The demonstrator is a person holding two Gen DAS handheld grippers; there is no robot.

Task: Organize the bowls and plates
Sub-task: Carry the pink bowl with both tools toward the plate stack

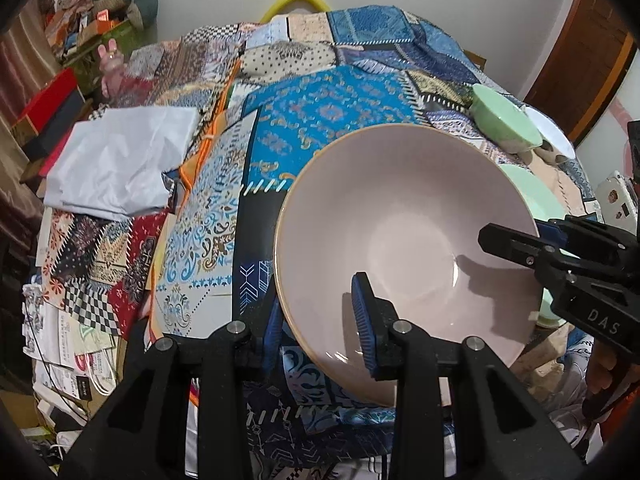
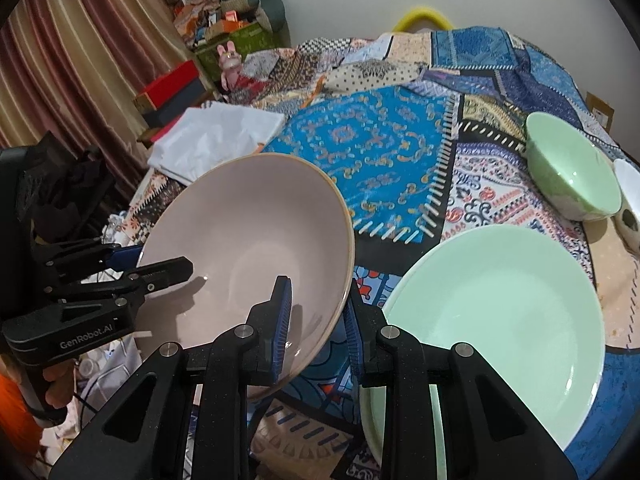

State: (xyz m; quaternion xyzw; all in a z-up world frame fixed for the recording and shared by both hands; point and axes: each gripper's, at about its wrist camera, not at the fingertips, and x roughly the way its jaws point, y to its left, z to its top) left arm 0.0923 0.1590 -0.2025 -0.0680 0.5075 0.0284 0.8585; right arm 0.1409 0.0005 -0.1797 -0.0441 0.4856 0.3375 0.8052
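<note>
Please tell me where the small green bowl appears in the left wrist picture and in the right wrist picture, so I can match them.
Left wrist view: green bowl at upper right, on the patchwork cloth, beyond the pink bowl.
Right wrist view: the same bowl at right, above the green plate.
Shared landmark: bright blue patterned patch.

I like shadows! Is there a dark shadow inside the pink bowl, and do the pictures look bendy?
Left wrist view: the right gripper throws a dark shadow inside the pink bowl.
Right wrist view: the left gripper does likewise; the green plate bulges, fisheye-bent.
</note>
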